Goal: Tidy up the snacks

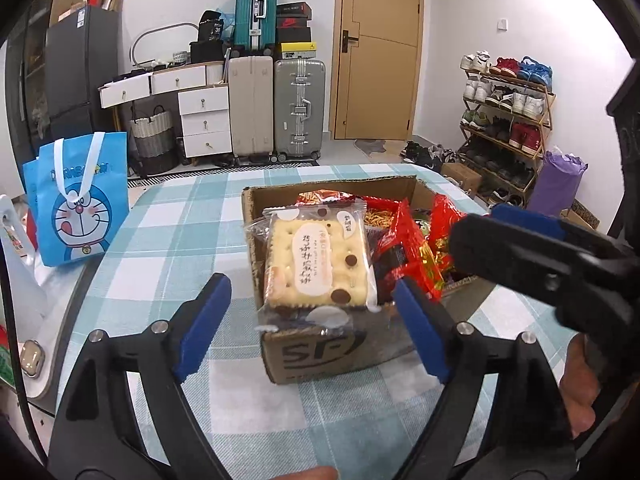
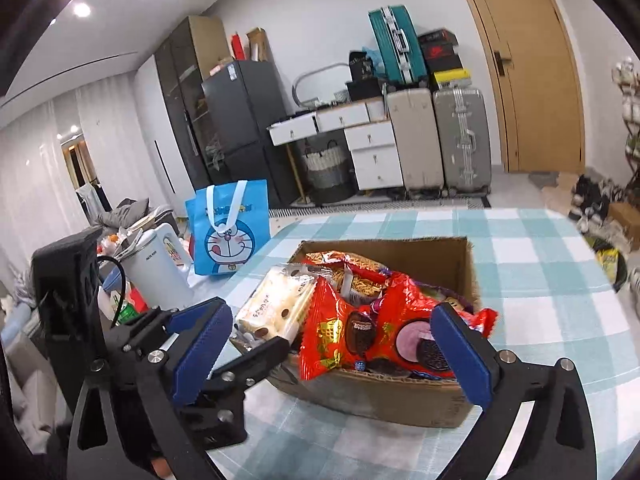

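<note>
Your left gripper stood wide over the counter, its blue pads apart on either side of the near end of the cardboard box, pressing on nothing. The cracker packet lay flat on top of the box's contents at its near left corner, at 12 o'clock from that gripper, clear of both pads. Red snack bags filled the box at 1 o'clock.

Your right gripper was likewise spread wide with nothing held; its pads flanked the near side of the box, and the red cookie bags sat at 12 o'clock between them. In the right wrist view the left gripper reached in from 8 o'clock. A blue cartoon tote bag stood at the counter's far left edge, at 11 o'clock, well apart from the box.
</note>
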Action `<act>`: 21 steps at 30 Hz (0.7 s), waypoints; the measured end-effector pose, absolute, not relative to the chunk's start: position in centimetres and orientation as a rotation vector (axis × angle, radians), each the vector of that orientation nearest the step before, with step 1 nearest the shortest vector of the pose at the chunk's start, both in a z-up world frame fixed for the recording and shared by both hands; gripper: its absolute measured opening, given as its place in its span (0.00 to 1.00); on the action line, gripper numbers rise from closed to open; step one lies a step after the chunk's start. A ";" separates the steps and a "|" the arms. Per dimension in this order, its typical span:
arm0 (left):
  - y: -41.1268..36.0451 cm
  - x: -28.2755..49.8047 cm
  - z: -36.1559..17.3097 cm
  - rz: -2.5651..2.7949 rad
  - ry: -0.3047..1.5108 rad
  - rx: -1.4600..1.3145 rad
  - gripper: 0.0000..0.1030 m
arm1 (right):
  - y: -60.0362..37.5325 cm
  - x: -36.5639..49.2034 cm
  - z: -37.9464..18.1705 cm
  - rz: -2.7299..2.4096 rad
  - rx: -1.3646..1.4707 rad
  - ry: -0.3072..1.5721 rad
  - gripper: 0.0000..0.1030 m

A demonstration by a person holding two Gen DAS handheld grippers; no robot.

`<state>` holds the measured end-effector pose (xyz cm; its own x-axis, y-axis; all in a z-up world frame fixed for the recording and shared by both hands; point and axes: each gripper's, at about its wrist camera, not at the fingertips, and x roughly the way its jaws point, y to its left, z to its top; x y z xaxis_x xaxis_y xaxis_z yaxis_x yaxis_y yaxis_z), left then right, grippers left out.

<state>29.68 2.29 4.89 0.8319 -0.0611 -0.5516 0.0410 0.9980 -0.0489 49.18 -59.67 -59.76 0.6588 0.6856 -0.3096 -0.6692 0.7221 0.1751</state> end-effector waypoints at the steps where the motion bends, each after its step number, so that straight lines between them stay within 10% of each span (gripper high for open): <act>1: 2.4 29.3 5.0 -0.057 0.585 -0.037 0.81 | -60.0 48.9 -59.8 0.777 0.051 0.369 0.99; 5: 3.1 27.7 5.2 -0.063 0.582 -0.050 1.00 | -61.1 48.3 -60.3 0.776 0.046 0.382 0.99; 21: 3.8 21.6 2.7 -0.053 0.533 -0.033 1.00 | -64.1 46.5 -65.1 0.690 -0.005 0.328 0.99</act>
<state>21.57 3.77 2.72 0.8597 -0.0590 -0.5073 0.0416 0.9981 -0.0456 46.52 -64.07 -65.11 0.7222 0.6240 -0.2982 -0.6255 0.7733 0.1034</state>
